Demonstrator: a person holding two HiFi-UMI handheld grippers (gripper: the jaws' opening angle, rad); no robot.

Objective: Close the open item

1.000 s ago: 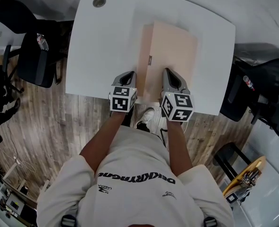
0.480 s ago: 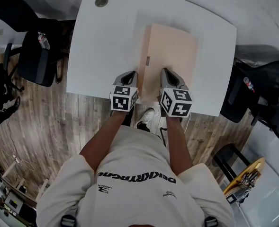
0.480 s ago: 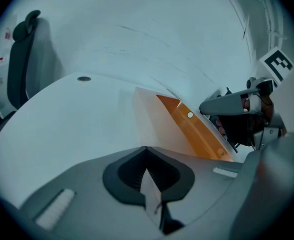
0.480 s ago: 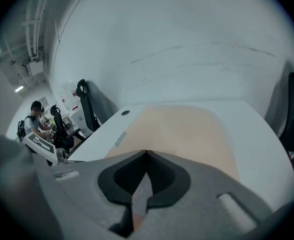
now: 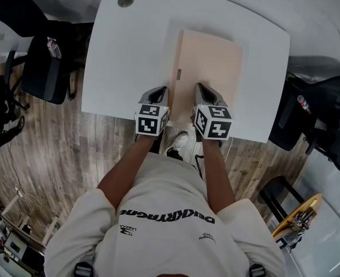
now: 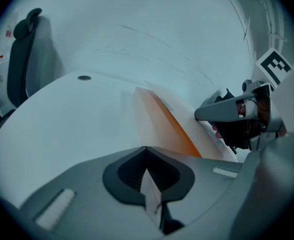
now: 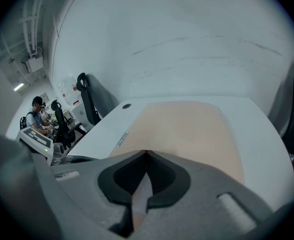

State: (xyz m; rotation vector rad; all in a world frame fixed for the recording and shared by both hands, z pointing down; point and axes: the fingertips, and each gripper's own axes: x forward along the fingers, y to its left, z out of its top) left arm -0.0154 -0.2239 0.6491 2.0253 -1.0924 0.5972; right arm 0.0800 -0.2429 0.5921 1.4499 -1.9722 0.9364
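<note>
Nearest the viewer, the person's forearms reach out from a pale shirt [image 5: 164, 212] toward the white counter [image 5: 129, 56]. The left tool [image 5: 158, 92] sits over the counter's near edge, just beside the left side of a flat peach box [image 5: 210, 62]. Its jaws are drawn together to a narrow slit with nothing between them, as the left gripper view confirms [image 6: 146, 149]. The right tool [image 5: 203, 89] lies over the near end of the box top, its jaws likewise closed to a thin slit and holding nothing [image 7: 146, 154]. Whether it touches the lid cannot be told.

The box lies lengthwise, away from the person, at the middle of the counter, its lid [image 7: 186, 129] flat. A small metal latch [image 5: 179, 74] shows on its left side, where an orange band [image 6: 174, 129] runs along the wall. A round cable hole [image 5: 125, 0] marks the counter's far left corner. Dark office chairs stand at the left [image 5: 43, 68] and the right [image 5: 314, 117].
</note>
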